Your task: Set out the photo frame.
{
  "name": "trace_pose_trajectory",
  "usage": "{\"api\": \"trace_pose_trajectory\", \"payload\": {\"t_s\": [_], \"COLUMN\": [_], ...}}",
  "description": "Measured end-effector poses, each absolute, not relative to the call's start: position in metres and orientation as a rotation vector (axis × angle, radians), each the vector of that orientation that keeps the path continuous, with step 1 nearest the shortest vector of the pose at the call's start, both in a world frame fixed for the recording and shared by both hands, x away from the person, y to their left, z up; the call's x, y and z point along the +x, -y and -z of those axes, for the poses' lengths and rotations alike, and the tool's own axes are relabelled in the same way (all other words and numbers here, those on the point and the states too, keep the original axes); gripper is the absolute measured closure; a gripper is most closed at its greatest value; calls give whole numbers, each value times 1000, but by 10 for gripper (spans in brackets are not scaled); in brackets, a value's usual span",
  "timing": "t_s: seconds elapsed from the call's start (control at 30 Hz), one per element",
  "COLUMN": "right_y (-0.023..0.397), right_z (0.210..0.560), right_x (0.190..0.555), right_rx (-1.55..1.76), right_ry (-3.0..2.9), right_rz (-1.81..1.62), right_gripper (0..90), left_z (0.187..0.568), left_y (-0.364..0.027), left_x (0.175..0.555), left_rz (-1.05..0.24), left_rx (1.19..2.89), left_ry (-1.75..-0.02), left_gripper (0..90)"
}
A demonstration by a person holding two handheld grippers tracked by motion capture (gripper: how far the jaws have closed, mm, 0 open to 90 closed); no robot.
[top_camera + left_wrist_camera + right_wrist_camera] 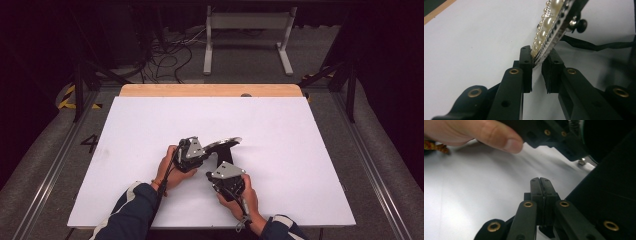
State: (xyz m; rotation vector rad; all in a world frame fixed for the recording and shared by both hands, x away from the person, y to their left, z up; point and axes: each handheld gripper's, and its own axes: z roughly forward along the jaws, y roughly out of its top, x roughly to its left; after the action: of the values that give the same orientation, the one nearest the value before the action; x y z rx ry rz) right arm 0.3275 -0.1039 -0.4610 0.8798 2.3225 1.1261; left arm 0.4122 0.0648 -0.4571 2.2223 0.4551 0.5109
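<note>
Item: pearl strip (549,21), a stiff narrow band, rounded cream pearls and small beads on one face, dark backing, a metal stud and thin black strap behind. Held above the white table (280,130), near its middle.

Left gripper (537,63): jaws clamped on the strip's end.

Right gripper (540,182): jaws together, empty, just beside the strip.

Handling, judged: light, rigid, fragile; pearls slippery, so grip by the flat edges.

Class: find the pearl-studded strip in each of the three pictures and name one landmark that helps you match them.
High view: pearl-studded strip at table centre, running right from the left gripper.
Left gripper view: upper middle, its lower end between the jaws.
Right gripper view: I cannot pick it out.
Shared landmark: the white table top.
</note>
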Motion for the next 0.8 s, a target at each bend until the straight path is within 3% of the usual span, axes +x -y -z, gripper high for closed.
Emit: {"api": "trace_pose_trajectory", "payload": {"t_s": [0.47,0.8], "right_y": [114,125], "right_z": [460,460], "right_x": [327,327], "right_rx": [932,926], "right_ry": [-2301,-2314], "right_rz": [-1123,-1132], "right_gripper": [900,900], "left_z": [455,452], "left_y": [-67,-68], "left_x": [403,400], "left_rz": [-547,-501], "left_rx": [2243,2263], "left_ry": [-428,-402], "left_gripper": [805,800]}}
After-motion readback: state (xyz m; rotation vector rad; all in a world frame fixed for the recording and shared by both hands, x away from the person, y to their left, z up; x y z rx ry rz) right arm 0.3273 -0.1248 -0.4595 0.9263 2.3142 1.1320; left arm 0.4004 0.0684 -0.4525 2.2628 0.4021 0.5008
